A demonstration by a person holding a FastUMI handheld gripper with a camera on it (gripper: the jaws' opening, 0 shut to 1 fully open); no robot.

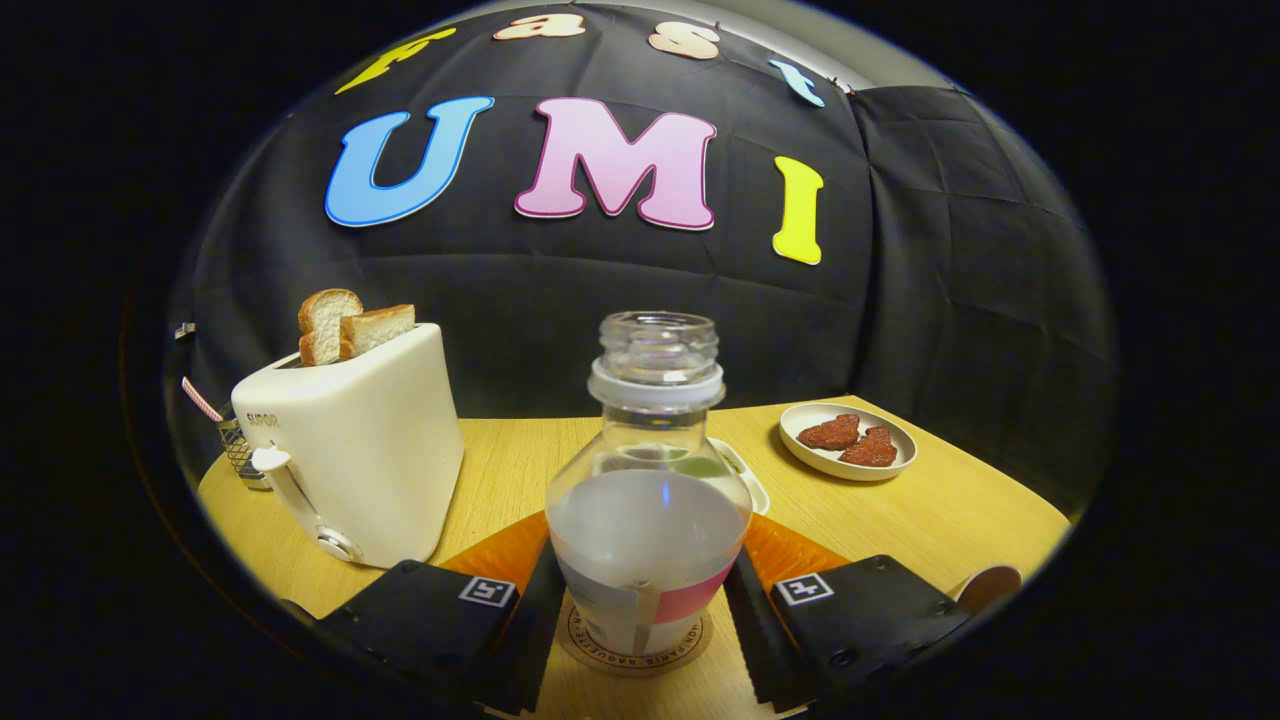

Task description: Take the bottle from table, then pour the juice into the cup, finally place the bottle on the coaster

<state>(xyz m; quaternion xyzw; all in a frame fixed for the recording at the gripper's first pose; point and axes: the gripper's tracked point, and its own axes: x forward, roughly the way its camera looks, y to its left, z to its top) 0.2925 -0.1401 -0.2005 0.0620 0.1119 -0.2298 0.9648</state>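
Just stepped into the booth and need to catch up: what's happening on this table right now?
A person's handheld gripper has its two fingers on either side of a clear, capless bottle, partly full of pale liquid. The bottle stands upright on a round coaster on the wooden table. Whether the fingers press on the bottle is unclear. Beside it stands a white toaster holding bread slices; beyond sits a plate with two reddish pieces.

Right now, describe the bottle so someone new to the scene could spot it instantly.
Start at the wooden table with the white toaster holding bread slices. Beside the toaster, between the gripper jaws, stands the clear uncapped bottle on a round printed coaster. It is the one see-through item, half full of pale liquid, with a pink label band.
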